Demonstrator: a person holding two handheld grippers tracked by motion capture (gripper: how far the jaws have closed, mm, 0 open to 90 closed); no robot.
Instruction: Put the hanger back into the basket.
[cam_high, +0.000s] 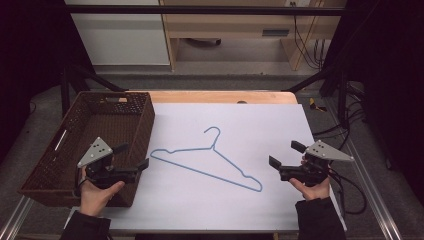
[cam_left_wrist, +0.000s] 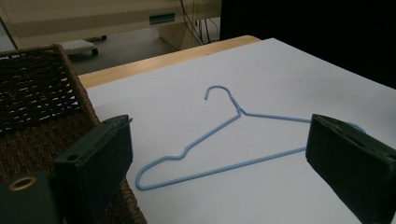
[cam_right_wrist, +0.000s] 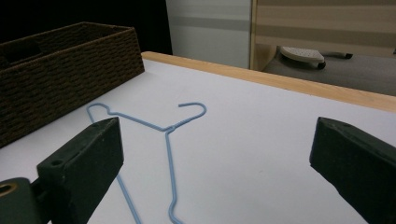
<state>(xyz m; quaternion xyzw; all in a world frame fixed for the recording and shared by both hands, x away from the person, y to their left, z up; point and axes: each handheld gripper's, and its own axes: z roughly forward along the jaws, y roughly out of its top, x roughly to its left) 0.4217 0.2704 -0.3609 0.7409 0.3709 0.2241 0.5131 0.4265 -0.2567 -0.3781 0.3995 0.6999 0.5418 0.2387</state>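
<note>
A light blue wire hanger (cam_high: 207, 159) lies flat on the white table sheet (cam_high: 235, 130), hook toward the far side. My left gripper (cam_high: 132, 156) hovers at the sheet's left edge beside the basket, jaws wide open and empty, pointing at the hanger (cam_left_wrist: 219, 140). On the right, my right gripper (cam_high: 285, 155) stands open and empty too, a short way from the hanger's right end. From the right gripper view the hanger (cam_right_wrist: 159, 130) lies ahead between the two black jaws, untouched.
A dark brown wicker basket (cam_high: 82, 145) stands at the table's left side, seemingly with nothing in it. The wooden table edge (cam_high: 220, 96) runs along the far side. Cables (cam_high: 350, 190) trail off the right edge. Cabinets stand beyond the table.
</note>
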